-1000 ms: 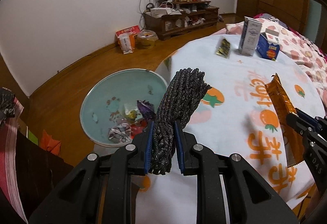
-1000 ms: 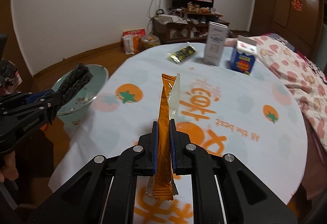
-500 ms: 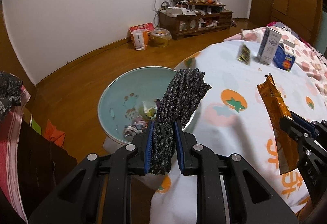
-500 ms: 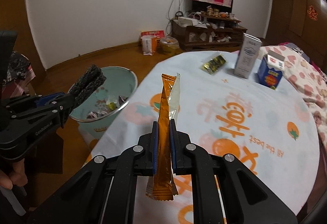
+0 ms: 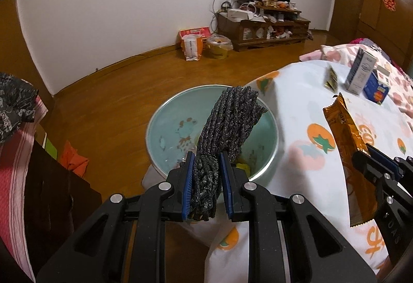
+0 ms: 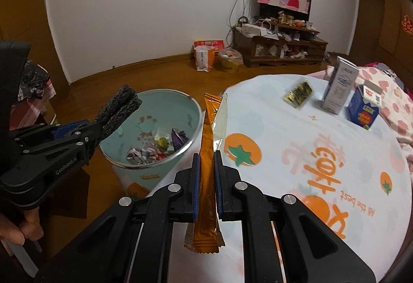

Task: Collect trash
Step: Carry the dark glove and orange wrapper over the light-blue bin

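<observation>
My left gripper (image 5: pixel 206 179) is shut on a dark speckled wrapper (image 5: pixel 227 125) and holds it over the pale green trash bin (image 5: pixel 165 112), which has several crumpled wrappers in it. It also shows in the right wrist view (image 6: pixel 93 130) above the bin's (image 6: pixel 180 107) left rim. My right gripper (image 6: pixel 206 182) is shut on a long orange snack packet (image 6: pixel 207 141) at the table's left edge, just right of the bin. The packet also shows in the left wrist view (image 5: pixel 346 143).
A round table with a tomato-print cloth (image 6: pixel 322 154) holds a small dark-and-gold packet (image 6: pixel 298 94), a white carton (image 6: pixel 340 87) and a blue carton (image 6: pixel 364 110) at its far side. A wooden cabinet (image 6: pixel 281 50) and bags stand by the far wall. Clothes (image 5: pixel 15 107) hang at the left.
Both grippers have swung left from over the table toward the bin. The dark wrapper now hangs over the bin's opening and the orange packet is at the table's edge. Both grips are unchanged.
</observation>
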{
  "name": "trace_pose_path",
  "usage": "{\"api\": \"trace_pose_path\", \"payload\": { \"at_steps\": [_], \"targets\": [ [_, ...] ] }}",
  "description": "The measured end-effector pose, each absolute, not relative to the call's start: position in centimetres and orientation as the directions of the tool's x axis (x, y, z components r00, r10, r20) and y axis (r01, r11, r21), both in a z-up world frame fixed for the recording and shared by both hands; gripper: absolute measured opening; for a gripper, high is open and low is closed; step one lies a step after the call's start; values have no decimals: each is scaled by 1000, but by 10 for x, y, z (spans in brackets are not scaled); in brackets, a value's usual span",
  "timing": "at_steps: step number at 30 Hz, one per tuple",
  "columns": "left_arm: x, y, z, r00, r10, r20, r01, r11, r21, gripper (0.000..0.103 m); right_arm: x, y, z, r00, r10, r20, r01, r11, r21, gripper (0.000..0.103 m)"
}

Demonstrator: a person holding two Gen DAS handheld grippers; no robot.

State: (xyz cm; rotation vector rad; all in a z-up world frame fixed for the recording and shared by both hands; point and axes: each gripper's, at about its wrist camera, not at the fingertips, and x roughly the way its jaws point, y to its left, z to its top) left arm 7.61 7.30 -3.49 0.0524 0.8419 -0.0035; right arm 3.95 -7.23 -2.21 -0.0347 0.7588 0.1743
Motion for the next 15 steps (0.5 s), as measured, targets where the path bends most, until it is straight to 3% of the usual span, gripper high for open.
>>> {"api": "trace_pose_path", "payload": {
  "at_steps": [15],
  "targets": [
    [91,101,-35,663,42,-748,-40,999,20,20,63,-40,-19,707,193,-681,-228,973,40,11]
  ]
}}
